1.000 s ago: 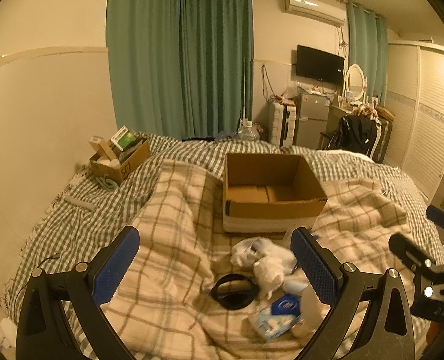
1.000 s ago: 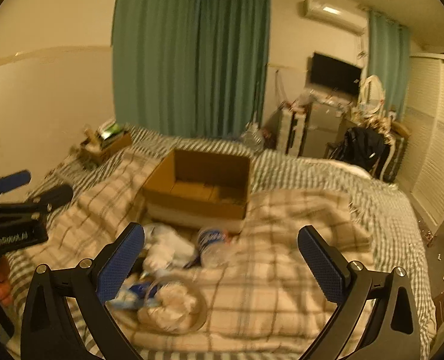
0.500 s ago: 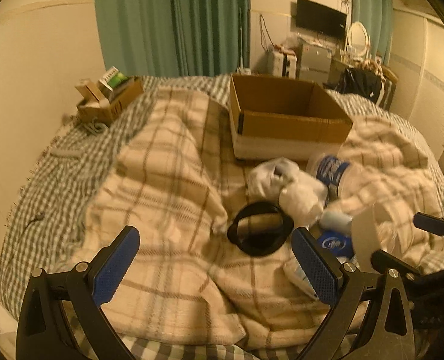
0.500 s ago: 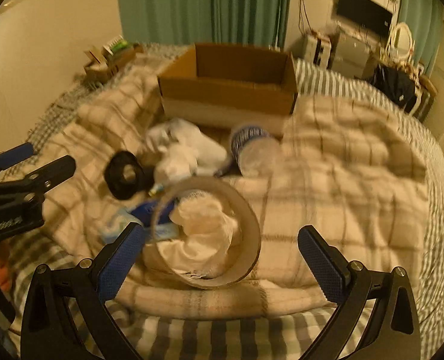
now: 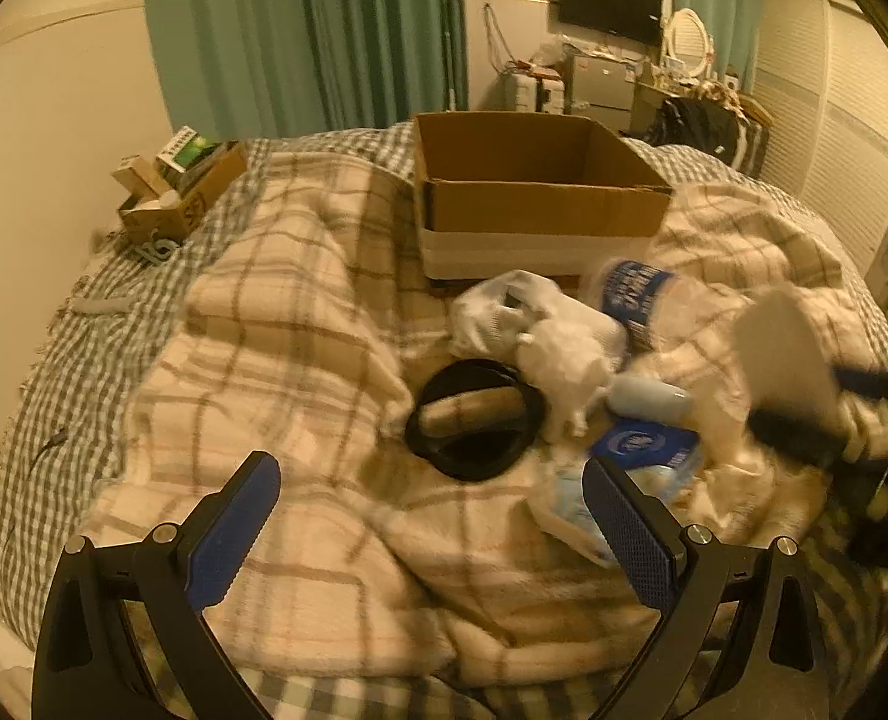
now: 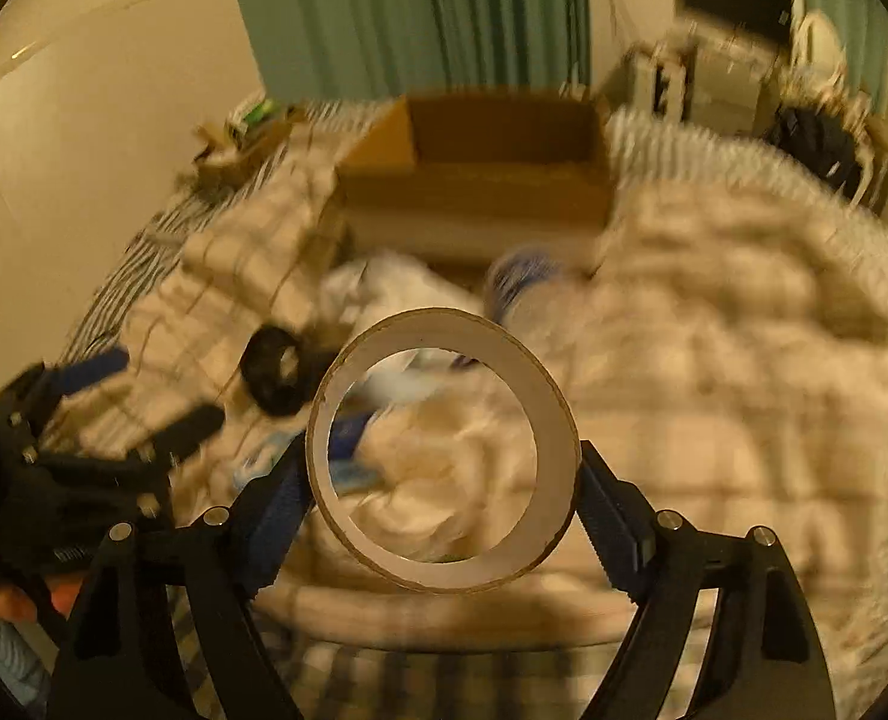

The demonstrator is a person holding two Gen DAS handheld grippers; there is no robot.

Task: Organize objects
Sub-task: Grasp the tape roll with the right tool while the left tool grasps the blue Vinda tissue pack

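A big bed (image 5: 114,330) fills the room, with a checked blanket (image 5: 300,324) on top. Far ahead hang long green curtains (image 5: 306,30). The wall (image 5: 42,120) to the left is plain and pale. Ahead to the right are a black TV (image 5: 611,3), a round mirror (image 5: 687,33) and white closet doors (image 5: 834,120). The light is warm and yellow.

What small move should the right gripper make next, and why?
Probably carry the tape roll forward over the cardboard box. The right gripper is shut on the roll, lifted off the blanket, and the open box sits straight ahead.
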